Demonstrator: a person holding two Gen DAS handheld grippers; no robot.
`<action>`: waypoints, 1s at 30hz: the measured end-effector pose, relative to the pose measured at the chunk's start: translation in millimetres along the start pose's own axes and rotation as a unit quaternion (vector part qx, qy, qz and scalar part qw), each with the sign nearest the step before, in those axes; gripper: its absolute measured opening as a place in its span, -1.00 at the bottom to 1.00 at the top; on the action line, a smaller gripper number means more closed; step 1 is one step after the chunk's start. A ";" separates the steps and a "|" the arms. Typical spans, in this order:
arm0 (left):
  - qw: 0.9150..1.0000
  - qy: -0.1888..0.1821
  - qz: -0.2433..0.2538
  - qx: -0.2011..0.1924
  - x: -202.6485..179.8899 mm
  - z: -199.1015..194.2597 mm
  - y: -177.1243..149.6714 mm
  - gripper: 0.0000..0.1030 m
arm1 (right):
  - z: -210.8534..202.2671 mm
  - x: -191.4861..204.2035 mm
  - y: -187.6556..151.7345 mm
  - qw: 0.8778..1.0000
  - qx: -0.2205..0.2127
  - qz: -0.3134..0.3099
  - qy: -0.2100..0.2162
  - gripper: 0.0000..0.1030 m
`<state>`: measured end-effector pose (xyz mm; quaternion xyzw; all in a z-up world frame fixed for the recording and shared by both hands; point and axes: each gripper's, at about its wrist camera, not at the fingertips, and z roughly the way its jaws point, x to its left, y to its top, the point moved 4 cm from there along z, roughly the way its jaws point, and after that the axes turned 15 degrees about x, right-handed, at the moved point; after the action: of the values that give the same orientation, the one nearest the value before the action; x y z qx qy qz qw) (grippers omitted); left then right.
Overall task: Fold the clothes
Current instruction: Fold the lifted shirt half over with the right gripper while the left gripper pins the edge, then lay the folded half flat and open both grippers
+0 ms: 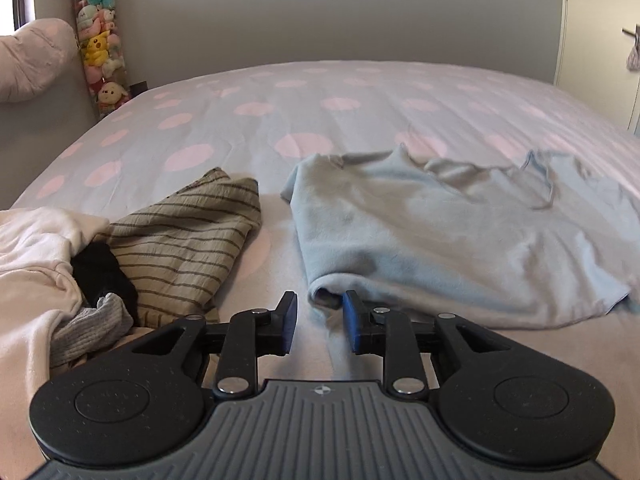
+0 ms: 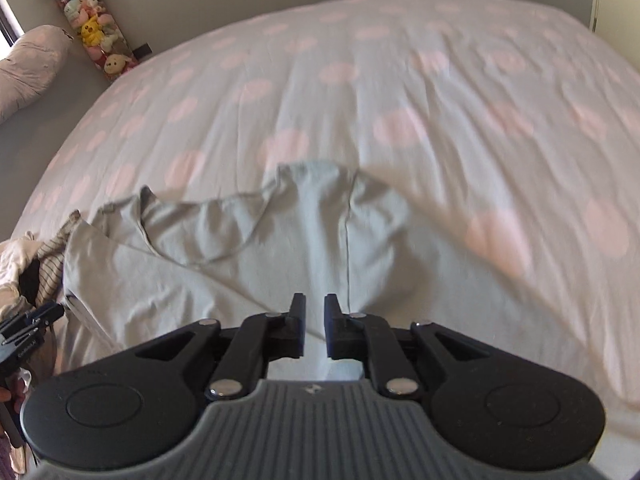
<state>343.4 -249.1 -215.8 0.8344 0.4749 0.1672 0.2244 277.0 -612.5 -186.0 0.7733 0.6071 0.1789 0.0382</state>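
A light blue T-shirt (image 1: 460, 236) lies spread, a little rumpled, on the bed's pink-dotted sheet (image 1: 320, 112). My left gripper (image 1: 319, 300) hovers at the shirt's near left hem corner. Its blue pads (image 1: 289, 320) stand apart and do not press on the cloth. In the right wrist view the same shirt (image 2: 224, 264) stretches away from my right gripper (image 2: 315, 304), which sits low over the near edge. Its jaws show a narrow gap with pale blue cloth in it, and the pads do not squeeze it. The left gripper's fingers (image 2: 48, 312) show at the left edge.
A pile of clothes lies at the near left: a beige striped garment (image 1: 188, 232), a pale pink one (image 1: 36, 264), something black (image 1: 100, 276) and a grey knit (image 1: 88, 328). A pillow (image 1: 36, 56) and a tall tube of plush toys (image 1: 100, 48) stand at the far left.
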 end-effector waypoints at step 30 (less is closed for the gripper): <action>1.000 -0.015 -0.002 0.002 3.9 15.4 -3.2 -0.91 | -31.9 -7.1 50.8 0.992 -0.085 -0.015 -0.090 -0.96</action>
<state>350.6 -247.6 -230.2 0.8363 0.4736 0.1535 0.2296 312.2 -637.4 -143.8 0.7710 0.5952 0.1594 0.1610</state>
